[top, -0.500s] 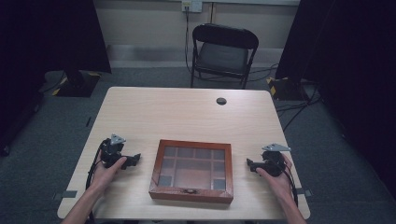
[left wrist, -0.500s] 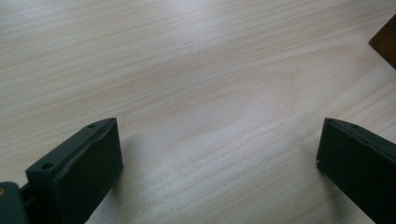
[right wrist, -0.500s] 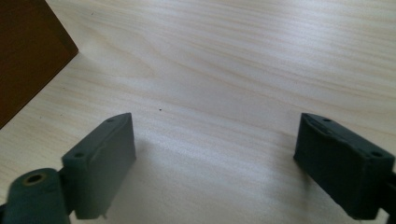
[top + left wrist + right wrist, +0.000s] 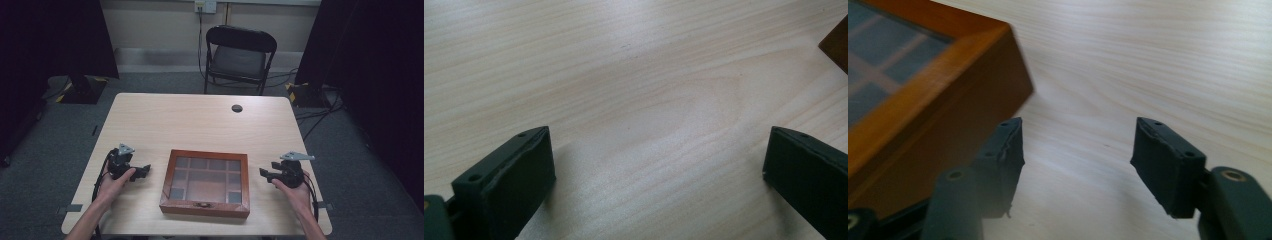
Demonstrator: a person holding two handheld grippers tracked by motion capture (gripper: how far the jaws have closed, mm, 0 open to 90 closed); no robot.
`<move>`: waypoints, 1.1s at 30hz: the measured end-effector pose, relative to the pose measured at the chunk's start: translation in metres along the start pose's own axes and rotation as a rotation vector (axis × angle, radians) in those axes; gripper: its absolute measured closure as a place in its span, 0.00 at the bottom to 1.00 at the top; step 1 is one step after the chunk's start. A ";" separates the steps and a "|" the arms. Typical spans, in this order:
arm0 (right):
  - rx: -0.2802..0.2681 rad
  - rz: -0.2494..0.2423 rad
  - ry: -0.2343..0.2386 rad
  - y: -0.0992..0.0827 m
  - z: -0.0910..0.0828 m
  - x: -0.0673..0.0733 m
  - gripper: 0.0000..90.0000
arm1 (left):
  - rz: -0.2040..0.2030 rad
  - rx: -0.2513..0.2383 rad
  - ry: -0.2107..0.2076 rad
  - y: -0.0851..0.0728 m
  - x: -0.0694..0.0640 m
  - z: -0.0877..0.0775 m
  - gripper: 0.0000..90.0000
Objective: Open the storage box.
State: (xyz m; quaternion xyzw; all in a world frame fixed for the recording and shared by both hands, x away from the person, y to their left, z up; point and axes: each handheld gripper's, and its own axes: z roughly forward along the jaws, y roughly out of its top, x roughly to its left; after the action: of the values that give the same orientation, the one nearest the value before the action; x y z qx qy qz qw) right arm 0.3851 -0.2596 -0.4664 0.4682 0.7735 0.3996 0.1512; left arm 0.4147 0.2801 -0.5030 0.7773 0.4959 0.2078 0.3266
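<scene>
Wooden glass-lidded box sits closed at table's near edge, between both hands. Left gripper spread wide, empty, aimed at box's left side. Right gripper parted, empty, just beside right side; likely flanking box to steady or open it.

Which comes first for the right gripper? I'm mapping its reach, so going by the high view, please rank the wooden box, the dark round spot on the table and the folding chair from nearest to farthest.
From the right gripper, open at the table's right edge:
1. Wooden box, just to its left, not touching.
2. Dark round spot, on the table's far side.
3. Folding chair, beyond the table's far edge.
</scene>
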 end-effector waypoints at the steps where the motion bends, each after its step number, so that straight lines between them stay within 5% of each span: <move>1: 0.009 -0.015 0.020 0.002 -0.001 0.004 0.44 | 0.002 0.001 -0.001 0.000 0.000 0.000 0.00; 6: -0.003 -0.071 0.144 0.014 -0.011 0.027 0.55 | 0.002 0.001 0.001 0.000 0.000 0.000 0.00; 15: -0.035 -0.145 0.252 0.026 -0.022 0.058 0.70 | 0.001 -0.001 0.002 0.000 0.000 0.000 0.00; 33: 0.018 -0.291 0.461 0.034 -0.009 0.127 0.83 | 0.001 -0.004 0.004 0.000 0.000 0.001 0.00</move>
State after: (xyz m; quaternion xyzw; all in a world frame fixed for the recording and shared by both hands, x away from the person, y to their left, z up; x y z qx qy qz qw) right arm 0.3341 -0.1482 -0.4169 0.2500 0.8501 0.4629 0.0229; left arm 0.4150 0.2796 -0.5034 0.7763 0.4959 0.2107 0.3271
